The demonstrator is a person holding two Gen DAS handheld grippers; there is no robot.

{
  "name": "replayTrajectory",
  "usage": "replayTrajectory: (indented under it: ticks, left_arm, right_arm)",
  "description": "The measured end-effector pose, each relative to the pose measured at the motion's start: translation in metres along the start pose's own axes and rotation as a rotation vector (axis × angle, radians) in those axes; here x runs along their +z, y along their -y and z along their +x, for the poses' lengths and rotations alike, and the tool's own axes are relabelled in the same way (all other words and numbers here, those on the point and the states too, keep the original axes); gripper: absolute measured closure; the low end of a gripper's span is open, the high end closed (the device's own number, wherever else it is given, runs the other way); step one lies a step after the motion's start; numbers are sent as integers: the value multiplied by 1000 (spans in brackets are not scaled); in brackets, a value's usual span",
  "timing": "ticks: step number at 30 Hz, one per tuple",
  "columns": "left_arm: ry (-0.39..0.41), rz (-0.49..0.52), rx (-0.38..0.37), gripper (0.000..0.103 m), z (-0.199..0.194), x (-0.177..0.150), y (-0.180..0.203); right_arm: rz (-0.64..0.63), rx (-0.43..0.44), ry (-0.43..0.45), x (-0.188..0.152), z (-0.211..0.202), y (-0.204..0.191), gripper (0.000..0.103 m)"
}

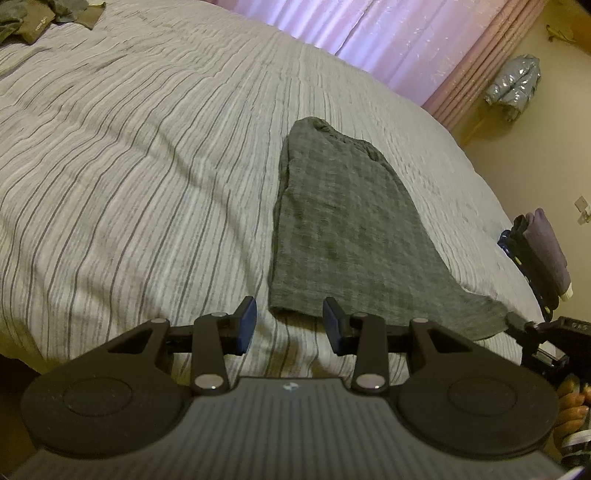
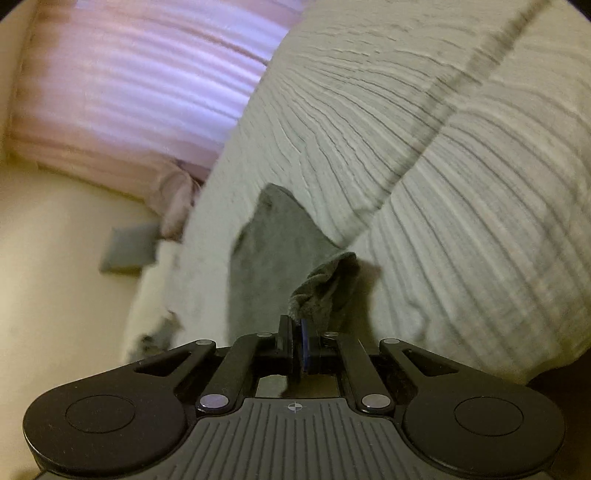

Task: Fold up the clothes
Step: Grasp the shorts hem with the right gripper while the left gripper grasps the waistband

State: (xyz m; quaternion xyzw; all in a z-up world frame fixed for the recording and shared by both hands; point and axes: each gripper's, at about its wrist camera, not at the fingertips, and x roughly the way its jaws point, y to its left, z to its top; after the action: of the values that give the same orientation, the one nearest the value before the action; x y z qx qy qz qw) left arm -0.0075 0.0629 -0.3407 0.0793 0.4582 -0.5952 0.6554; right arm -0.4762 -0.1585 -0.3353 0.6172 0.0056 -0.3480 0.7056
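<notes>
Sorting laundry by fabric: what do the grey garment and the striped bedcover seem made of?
Grey garment: likely soft heathered knit, matte; mottled weave, limp where the right gripper pinches it. Striped bedcover: looks like crinkled woven cotton, matte; puckered ridges.

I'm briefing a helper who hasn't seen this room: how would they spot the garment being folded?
Find the striped bedspread. Near its edge lies a long grey garment, folded narrow, one near corner pinched by the right gripper. The other clothes lie crumpled far across the bed.

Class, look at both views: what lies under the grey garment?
The grey garment lies on the striped bedspread. The right tongs lift one corner; bedding directly beneath the rest is covered.
</notes>
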Motion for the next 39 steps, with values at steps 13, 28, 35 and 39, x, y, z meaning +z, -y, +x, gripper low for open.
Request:
replayTrajectory:
  ticks: [13,28,35,39]
  left_arm:
    - [-9,-38,-45,65,4,7,-12]
    - [-80,-234,-266,58,95,58,-45]
    - [-180,-213,-343,62,118,62,-49]
    - [-254,-219,-395,80,121,51,-55]
  right_arm:
    - [-74,-253,-69,-7,-4,22,98]
    - [-11,-51,-92,29,31,41,26]
    - [52,-1,-144,49,47,54,27]
    - [16,57,-190,51,52,55,28]
